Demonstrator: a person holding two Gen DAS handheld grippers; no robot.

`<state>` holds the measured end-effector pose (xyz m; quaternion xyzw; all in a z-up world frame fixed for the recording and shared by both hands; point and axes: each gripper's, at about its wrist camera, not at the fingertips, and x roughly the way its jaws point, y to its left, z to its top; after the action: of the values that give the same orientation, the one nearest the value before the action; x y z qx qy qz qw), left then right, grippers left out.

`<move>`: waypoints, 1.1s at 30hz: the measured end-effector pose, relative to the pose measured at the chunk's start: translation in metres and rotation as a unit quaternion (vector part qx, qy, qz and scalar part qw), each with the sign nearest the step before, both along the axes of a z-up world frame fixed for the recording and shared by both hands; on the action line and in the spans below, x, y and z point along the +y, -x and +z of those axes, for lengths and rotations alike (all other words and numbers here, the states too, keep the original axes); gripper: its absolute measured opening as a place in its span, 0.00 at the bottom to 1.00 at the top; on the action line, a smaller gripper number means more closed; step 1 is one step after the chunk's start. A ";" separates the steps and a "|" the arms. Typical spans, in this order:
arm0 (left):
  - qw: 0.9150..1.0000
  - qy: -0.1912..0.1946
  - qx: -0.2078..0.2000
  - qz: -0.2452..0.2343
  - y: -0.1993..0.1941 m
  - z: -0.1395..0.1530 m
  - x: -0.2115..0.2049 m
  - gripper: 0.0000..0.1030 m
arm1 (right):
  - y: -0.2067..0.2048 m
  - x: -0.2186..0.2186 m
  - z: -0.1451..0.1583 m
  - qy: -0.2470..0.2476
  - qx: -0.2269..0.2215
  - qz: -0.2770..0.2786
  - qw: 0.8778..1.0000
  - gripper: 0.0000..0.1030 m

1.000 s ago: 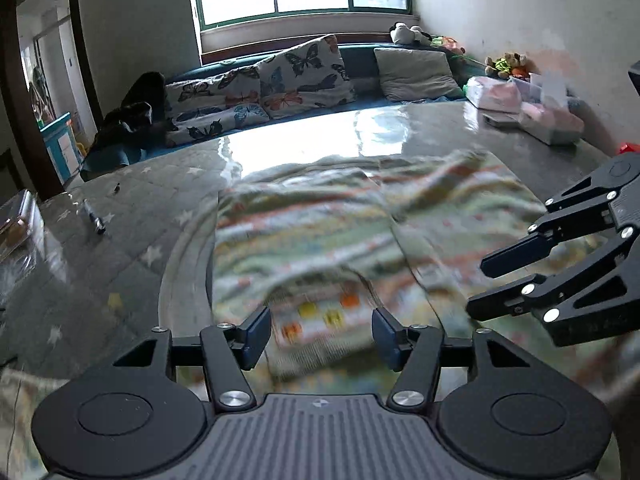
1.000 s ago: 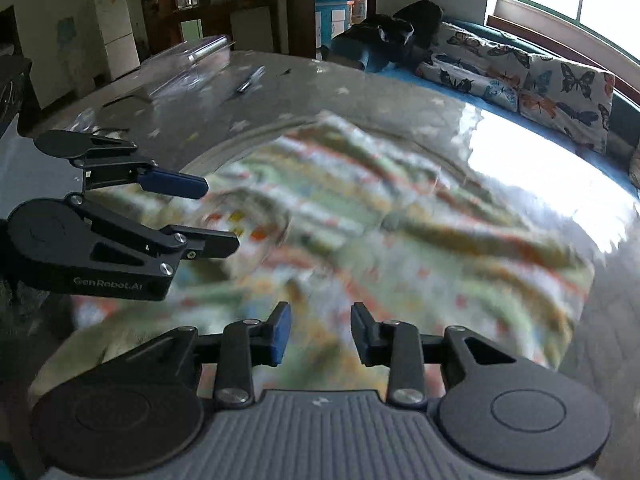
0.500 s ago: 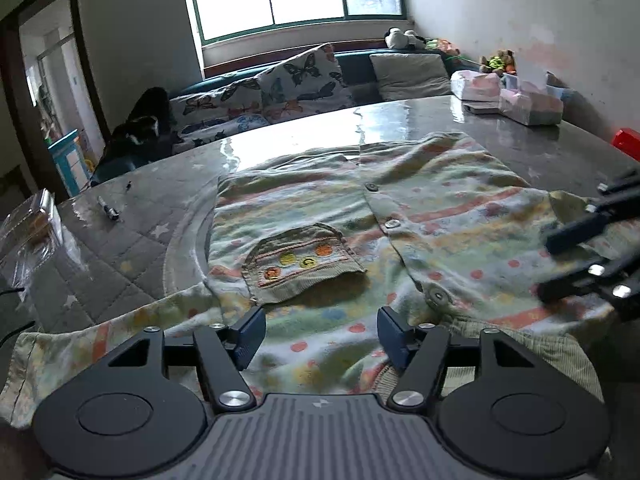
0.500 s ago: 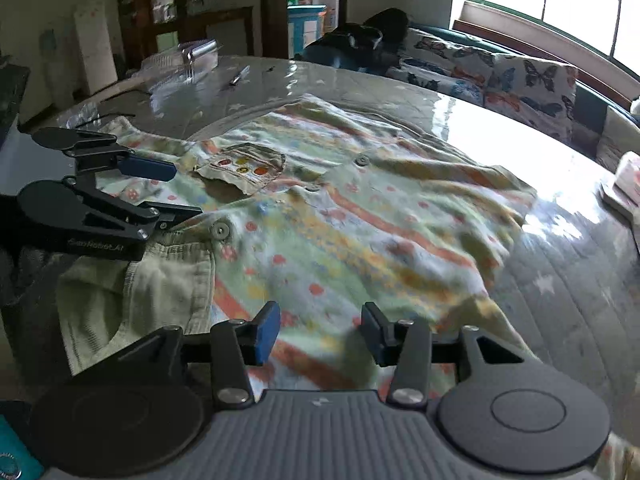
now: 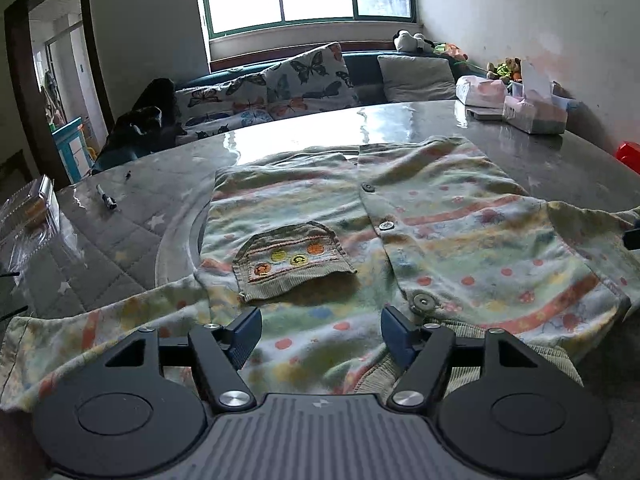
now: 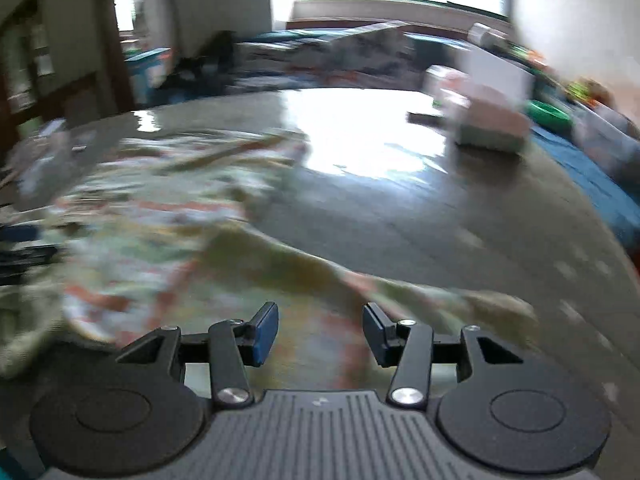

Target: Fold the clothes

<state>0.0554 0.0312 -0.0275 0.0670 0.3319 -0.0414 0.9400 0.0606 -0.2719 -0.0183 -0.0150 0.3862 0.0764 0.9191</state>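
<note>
A child's pale green striped and dotted shirt (image 5: 440, 232) lies spread flat, front up, on the grey table (image 5: 120, 224). It has buttons down the middle and a corduroy chest pocket (image 5: 292, 260). Its left sleeve (image 5: 100, 328) stretches toward the left edge. My left gripper (image 5: 320, 334) is open and empty just above the shirt's near part. The right wrist view is blurred by motion; there the shirt (image 6: 132, 220) lies at left and its right sleeve (image 6: 360, 276) runs across the table. My right gripper (image 6: 320, 334) is open and empty over that sleeve.
Tissue packs and boxes (image 5: 532, 112) stand at the table's far right. A pen (image 5: 106, 202) and a clear plastic box (image 5: 32, 208) lie at the left. A sofa with butterfly cushions (image 5: 288, 88) runs behind the table under the window.
Both grippers pulled back toward the near edge of the shirt. My right gripper swung right toward the right sleeve and left the left wrist view almost entirely. Both stayed open.
</note>
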 end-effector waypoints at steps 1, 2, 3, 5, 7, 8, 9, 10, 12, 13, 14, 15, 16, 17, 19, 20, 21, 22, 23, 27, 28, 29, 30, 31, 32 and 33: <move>1.000 0.000 0.000 0.001 0.000 0.000 0.000 0.68 | 0.000 -0.007 -0.002 0.003 -0.001 -0.015 1.000 0.47; 1.000 0.000 0.001 0.002 0.001 -0.001 0.000 0.70 | 0.002 -0.018 -0.004 0.005 -0.004 -0.032 0.999 0.47; 1.000 0.000 0.000 0.003 0.001 0.001 0.000 0.72 | 0.002 -0.026 -0.004 0.004 -0.006 -0.044 0.999 0.47; 1.000 0.001 -0.001 0.003 0.002 0.002 0.000 0.75 | 0.004 -0.044 -0.004 0.002 -0.008 -0.072 0.997 0.47; 1.000 0.002 0.000 0.002 0.003 0.003 0.000 0.79 | 0.005 -0.058 -0.004 -0.005 -0.009 -0.084 0.996 0.46; 1.000 0.003 0.001 0.002 0.003 0.003 0.000 0.81 | 0.005 -0.062 -0.003 -0.010 -0.010 -0.087 0.996 0.46; 1.000 0.004 0.001 0.001 0.003 0.003 0.000 0.83 | 0.006 -0.065 -0.001 -0.015 -0.012 -0.091 0.996 0.46; 1.000 0.005 0.001 0.001 0.004 0.003 0.000 0.83 | 0.007 -0.068 0.000 -0.022 -0.016 -0.092 0.995 0.46; 1.000 0.007 0.002 0.000 0.005 0.004 0.000 0.86 | 0.010 -0.073 0.002 -0.033 -0.024 -0.095 0.995 0.46; 1.000 0.008 0.003 0.000 0.005 0.004 0.000 0.87 | 0.011 -0.073 0.002 -0.027 -0.028 -0.101 0.994 0.47; 1.000 0.009 0.003 -0.001 0.006 0.004 0.000 0.87 | 0.011 -0.073 0.001 -0.020 -0.030 -0.107 0.994 0.47; 1.000 0.010 0.003 -0.001 0.006 0.005 0.000 0.87 | 0.010 -0.073 -0.002 -0.012 -0.026 -0.111 0.993 0.47; 1.000 0.011 0.004 -0.001 0.006 0.005 0.000 0.87 | 0.008 -0.073 -0.005 -0.003 -0.021 -0.116 0.993 0.47; 1.000 0.012 0.004 -0.002 0.007 0.005 0.000 0.87 | 0.008 -0.072 -0.007 0.001 -0.022 -0.116 0.993 0.47; 1.000 0.013 0.009 -0.004 0.009 0.003 -0.002 0.87 | 0.008 -0.069 -0.007 0.011 -0.024 -0.112 0.993 0.47; 1.000 0.014 0.011 -0.005 0.009 0.002 -0.002 0.87 | 0.006 -0.068 -0.006 0.016 -0.024 -0.112 0.993 0.47; 1.000 0.015 0.013 -0.007 0.010 0.001 -0.003 0.87 | 0.003 -0.067 -0.006 0.021 -0.024 -0.112 0.993 0.47; 1.000 0.014 0.015 -0.009 0.011 0.000 -0.005 0.87 | 0.001 -0.066 -0.007 0.027 -0.025 -0.112 0.993 0.47; 1.000 0.014 0.016 -0.012 0.012 -0.001 -0.006 0.87 | -0.002 -0.067 -0.007 0.031 -0.027 -0.113 0.993 0.47; 0.999 0.029 0.024 -0.018 0.016 -0.003 -0.010 0.87 | -0.013 -0.071 -0.008 0.047 -0.031 -0.123 0.991 0.48; 0.999 0.033 0.026 -0.020 0.016 -0.003 -0.010 0.87 | -0.016 -0.073 -0.008 0.050 -0.031 -0.128 0.990 0.50; 0.999 0.036 0.028 -0.021 0.017 -0.004 -0.011 0.87 | -0.020 -0.076 -0.009 0.053 -0.031 -0.133 0.989 0.50; 0.999 0.040 0.030 -0.023 0.017 -0.004 -0.011 0.87 | -0.023 -0.078 -0.009 0.056 -0.031 -0.138 0.988 0.52; 0.998 0.040 0.029 -0.025 0.018 -0.004 -0.011 0.87 | -0.025 -0.080 -0.009 0.053 -0.031 -0.140 0.988 0.52; 0.998 0.040 0.030 -0.025 0.018 -0.003 -0.011 0.87 | -0.026 -0.081 -0.009 0.048 -0.029 -0.142 0.988 0.52; 0.998 0.041 0.029 -0.023 0.018 -0.002 -0.009 0.87 | -0.026 -0.080 -0.008 0.049 -0.030 -0.140 0.989 0.52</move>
<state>0.0374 0.0220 -0.0294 0.0347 0.3553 -0.0780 0.9309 0.0864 -0.3520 -0.0263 -0.0083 0.3599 -0.0720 0.9302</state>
